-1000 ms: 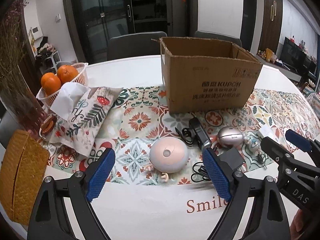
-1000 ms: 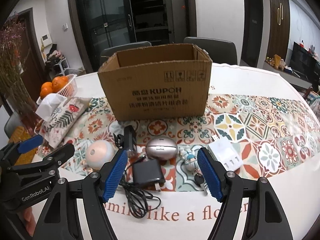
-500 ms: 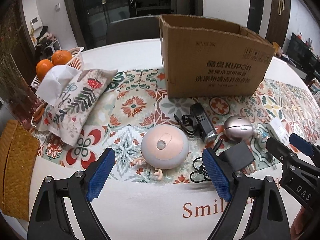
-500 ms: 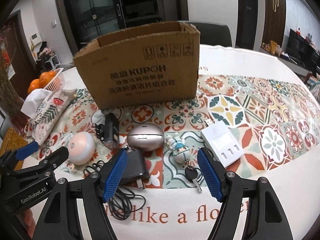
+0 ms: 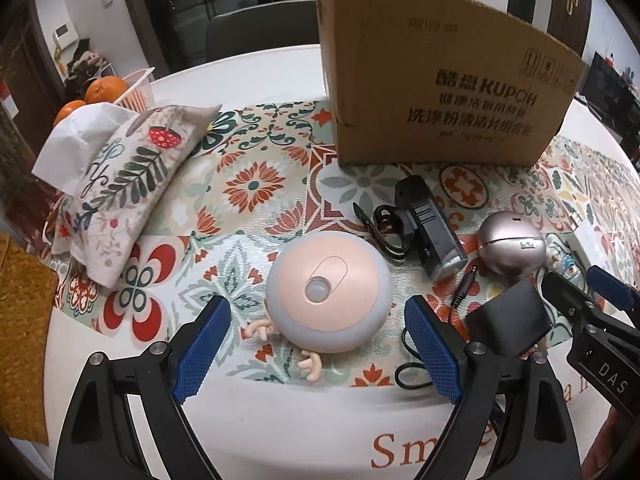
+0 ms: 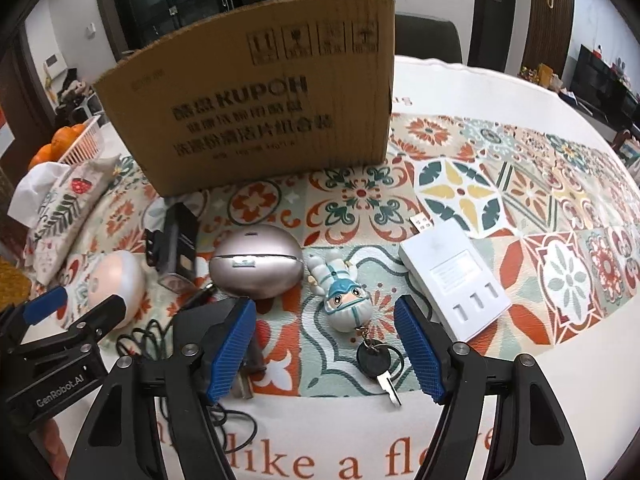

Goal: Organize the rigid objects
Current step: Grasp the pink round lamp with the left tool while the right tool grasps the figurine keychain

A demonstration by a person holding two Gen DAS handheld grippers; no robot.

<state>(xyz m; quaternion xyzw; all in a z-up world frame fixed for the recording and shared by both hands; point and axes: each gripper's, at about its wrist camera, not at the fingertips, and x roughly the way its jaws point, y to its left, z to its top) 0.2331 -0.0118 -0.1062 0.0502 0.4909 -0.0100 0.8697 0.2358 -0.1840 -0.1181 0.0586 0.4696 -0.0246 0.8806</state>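
Note:
An open cardboard box (image 5: 444,92) (image 6: 256,116) stands at the back of a patterned mat. In front lie a pink dome night light (image 5: 328,292) (image 6: 114,280), a black clip device (image 5: 428,228) (image 6: 178,240), a metallic egg-shaped case (image 5: 512,248) (image 6: 256,264), a black adapter with cable (image 5: 508,324), a figurine keychain with a key (image 6: 346,302) and a white flat box (image 6: 454,280). My left gripper (image 5: 316,348) is open just in front of the night light. My right gripper (image 6: 326,354) is open around the keychain's near end.
A fabric tissue cover (image 5: 120,184) with white tissue lies at the left, beside a basket of oranges (image 5: 108,88). A woven mat (image 5: 20,328) sits at the left edge. Chairs stand behind the table. The white tablecloth (image 6: 320,456) has lettering near me.
Both grippers have moved forward and lower toward the objects. The night light now sits close between the left jaws, and the keychain between the right jaws. Both stayed open.

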